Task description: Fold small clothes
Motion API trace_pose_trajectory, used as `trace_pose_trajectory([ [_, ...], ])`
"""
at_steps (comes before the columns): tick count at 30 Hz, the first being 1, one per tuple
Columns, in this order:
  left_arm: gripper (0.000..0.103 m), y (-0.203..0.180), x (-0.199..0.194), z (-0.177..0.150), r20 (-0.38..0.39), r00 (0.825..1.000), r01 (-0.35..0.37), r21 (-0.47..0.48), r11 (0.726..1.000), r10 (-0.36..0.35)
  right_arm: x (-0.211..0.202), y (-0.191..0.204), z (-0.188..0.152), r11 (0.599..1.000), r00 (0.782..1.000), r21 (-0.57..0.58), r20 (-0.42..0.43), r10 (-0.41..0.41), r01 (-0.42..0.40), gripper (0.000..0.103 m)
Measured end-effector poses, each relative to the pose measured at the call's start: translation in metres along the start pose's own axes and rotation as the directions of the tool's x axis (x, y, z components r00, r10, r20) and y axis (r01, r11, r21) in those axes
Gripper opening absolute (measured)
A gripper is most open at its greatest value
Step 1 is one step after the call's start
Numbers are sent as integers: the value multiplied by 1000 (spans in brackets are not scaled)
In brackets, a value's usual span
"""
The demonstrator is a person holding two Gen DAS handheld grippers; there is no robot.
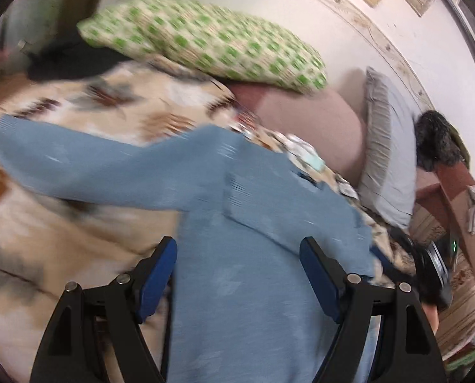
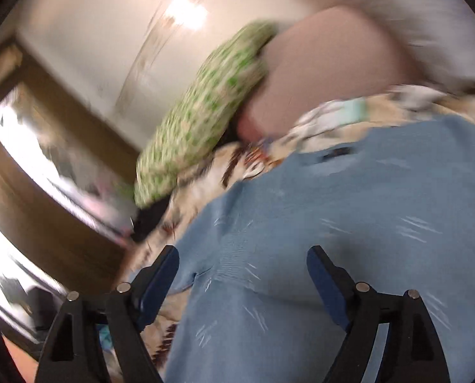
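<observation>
Soft indoor light, fisheye views, motion blur in both.

Left wrist view: even, fairly bright; blue sweater (image 1: 237,210) ahead of the fingers (image 1: 161,274) smeared, green-checked pillow (image 1: 205,41) far beyond them slightly soft; dark vignette rings the bowed edges. Right wrist view: heavier streaking; glare patch on the wall (image 2: 186,16) far above the fingertips; blown-out white window (image 2: 23,146) left of the fingers (image 2: 159,282); pillow and bedding beyond them smeared.
</observation>
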State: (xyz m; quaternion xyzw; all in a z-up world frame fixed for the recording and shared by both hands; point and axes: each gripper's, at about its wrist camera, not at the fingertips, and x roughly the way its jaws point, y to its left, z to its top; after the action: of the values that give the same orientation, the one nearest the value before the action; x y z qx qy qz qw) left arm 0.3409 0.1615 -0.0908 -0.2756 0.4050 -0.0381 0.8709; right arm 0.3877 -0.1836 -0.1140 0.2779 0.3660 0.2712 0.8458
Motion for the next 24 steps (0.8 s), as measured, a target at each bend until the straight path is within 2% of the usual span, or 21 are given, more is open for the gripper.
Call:
trace_pose_trajectory([
  [1,80,-5,14,0,-28,999,17,-19,1000,-18,-23,-24,-3,995,999,93,26,20,-23,85],
  [3,80,-14,50,0,-96,994,43,-89,995,-52,-48,-74,-10,953,996,292,61,64,-79,85],
  [5,80,-18,85,0,-156,986,35,-157,987,-60,-63,-129,-20,872,993,478,94,71,-107,85],
  [7,80,-21,114,-2,-198,979,12,-178,984,-48,-62,-161,-24,809,987,568,123,101,-154,85],
  [9,80,-26,139,-3,-223,975,-50,-147,988,16,-56,-173,-20,791,985,588,126,115,-168,85],
  [11,80,-26,154,-3,-242,968,-93,-134,987,59,-47,-181,-14,774,990,619,115,79,-134,85],
  [14,80,-28,161,2,-225,973,-92,-137,986,60,-45,-192,-5,751,987,648,157,37,-131,84],
  [16,80,-28,165,7,-209,975,-104,-122,987,77,-47,-201,1,729,978,672,208,-15,-132,79],
  [17,80,-26,167,8,-209,974,-112,-118,987,86,-48,-206,2,718,974,685,224,-44,-125,66],
  [18,80,-25,172,9,-216,972,-120,-115,986,93,-47,-210,3,715,971,690,231,-69,-113,40],
  [20,80,-24,175,9,-203,974,-125,-99,987,103,-54,-206,15,772,959,635,218,-180,1,13],
  [22,83,-29,179,9,-190,974,-134,-52,990,122,-63,-199,19,813,929,574,237,-284,102,13],
  [24,83,-32,181,9,-183,973,-145,-23,989,139,-62,-208,15,801,934,591,221,-280,100,14],
])
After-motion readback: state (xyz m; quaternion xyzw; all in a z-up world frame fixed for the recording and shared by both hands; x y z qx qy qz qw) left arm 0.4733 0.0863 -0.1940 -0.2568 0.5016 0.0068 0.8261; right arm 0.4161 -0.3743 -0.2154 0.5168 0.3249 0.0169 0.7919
